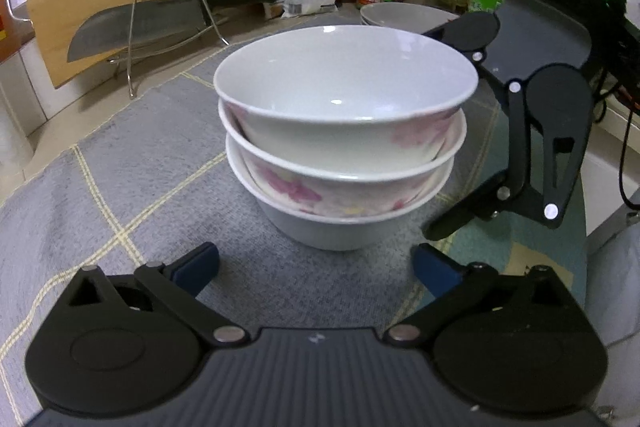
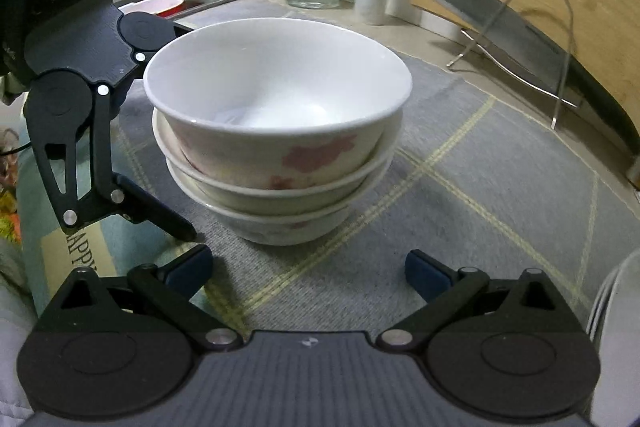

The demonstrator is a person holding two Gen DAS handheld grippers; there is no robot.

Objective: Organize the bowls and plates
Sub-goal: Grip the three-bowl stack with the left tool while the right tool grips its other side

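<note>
White ceramic, three bowls nested into one bowl stack, standing upright on the grey checked cloth. Left wrist view: the left gripper has its jaws spread wide, blue pads on either side of the frame with nothing between them; the stack sits straight ahead along the fingers, just beyond the tips and not touched. The stack's axis is vertical, and its rims are round, so no side of it offers a preferred line of approach. The right gripper enters from the right of this view, its lower fingertip close beside the bottom bowl's foot, apart from it as far as I can tell. Behind it, further back on the counter, sits a stack of plates; a cleaver rests in a wire rack at far left. Right wrist view: the right gripper is likewise wide, pads empty, with the bowl stack dead ahead and slightly left of centre. The left gripper shows at left, its fingertip low beside the stack's base. Judgement: both grippers flank the stack from neighbouring sides at about equal nearness; neither is clearly closer. Any grip needs a jaw over one rim wall, since the whole bowl looks wider than the opening.
</note>
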